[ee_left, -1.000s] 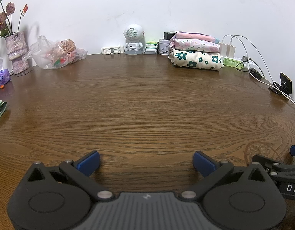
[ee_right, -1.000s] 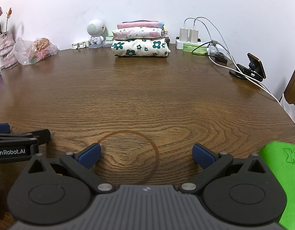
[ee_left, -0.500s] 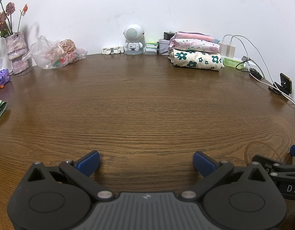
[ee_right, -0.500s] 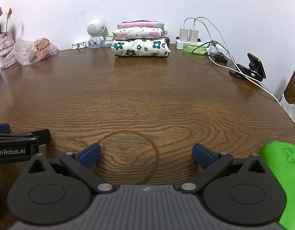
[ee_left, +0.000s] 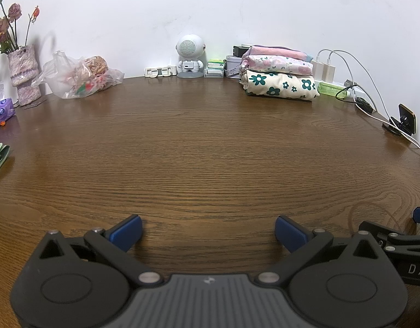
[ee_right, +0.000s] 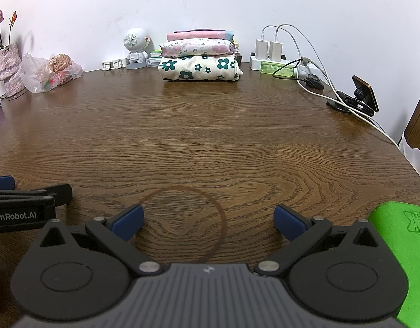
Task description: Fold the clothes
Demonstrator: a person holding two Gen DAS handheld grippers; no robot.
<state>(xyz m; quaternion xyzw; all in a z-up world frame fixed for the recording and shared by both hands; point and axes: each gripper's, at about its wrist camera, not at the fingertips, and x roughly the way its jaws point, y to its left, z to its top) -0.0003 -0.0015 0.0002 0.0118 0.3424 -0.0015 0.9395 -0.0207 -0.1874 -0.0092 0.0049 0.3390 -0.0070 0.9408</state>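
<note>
A broad stretch of bare brown wooden table (ee_left: 210, 147) lies ahead of both grippers, running to clutter along the far edge at the white wall (ee_left: 210, 8). The left gripper (ee_left: 208, 228) sits low over the near edge with its blue-padded fingers spread wide and nothing between them. The right gripper (ee_right: 208, 218), just beside it, is equally wide and empty, framing a faint ring mark (ee_right: 182, 224) in the wood. The stack of folded clothes (ee_right: 200, 58) rests well apart from both, straight ahead of the right gripper and ahead-right of the left. Further right are chargers and cables (ee_right: 297, 57) and a phone stand (ee_right: 357, 97); to the left, a round white speaker figure (ee_left: 190, 56), a plastic bag (ee_left: 78, 78) and a vase of dried flowers (ee_left: 22, 73). A green pad (ee_right: 401, 246) lies at the right gripper's right side.
</note>
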